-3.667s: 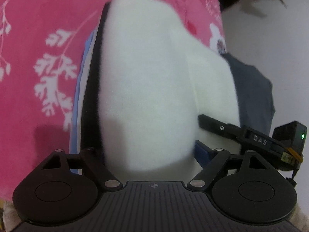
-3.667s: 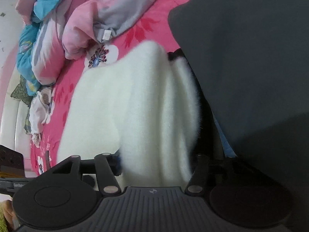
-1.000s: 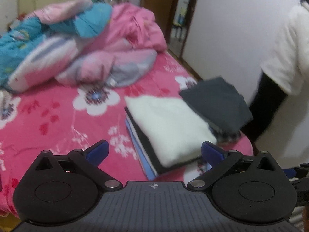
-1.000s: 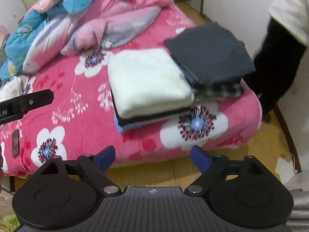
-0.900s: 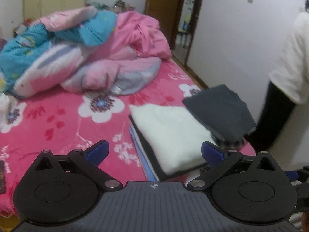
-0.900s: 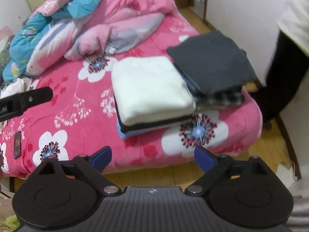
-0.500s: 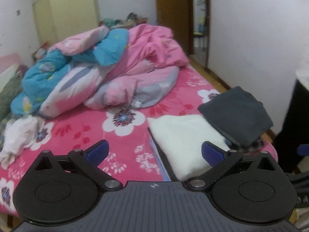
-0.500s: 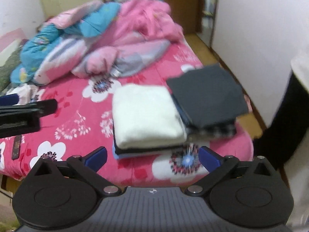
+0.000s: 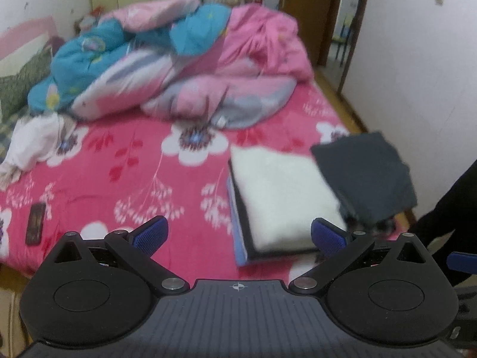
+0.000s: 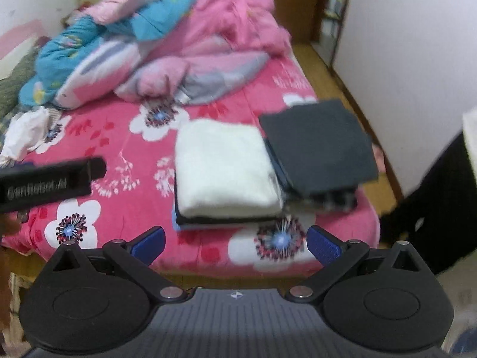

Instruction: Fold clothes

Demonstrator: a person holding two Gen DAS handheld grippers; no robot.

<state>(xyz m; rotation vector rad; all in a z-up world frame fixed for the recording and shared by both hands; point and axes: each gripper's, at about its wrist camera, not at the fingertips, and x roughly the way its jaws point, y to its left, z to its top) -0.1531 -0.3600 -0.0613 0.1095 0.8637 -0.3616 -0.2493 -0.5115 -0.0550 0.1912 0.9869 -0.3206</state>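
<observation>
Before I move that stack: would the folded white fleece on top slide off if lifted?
The white fleece looks soft and floppy, so it would likely sag unsupported. Its fuzzy nap probably grips the dark layer beneath it. It seems light.

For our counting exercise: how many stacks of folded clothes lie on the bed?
2. One topped by a white fleece lies near the foot edge of the bed; the other, topped by a dark grey garment, overlaps its right side. The heaped bedding may hide more.

Left gripper [image 9: 238, 234]: black linkage arms, blue ribbed pads [image 9: 150, 234], silver pivot screws, ribbed grey housing with crosshair mark. Right gripper [image 10: 235, 240]: identical build; blue pads [image 10: 323, 244], round black discs
</observation>
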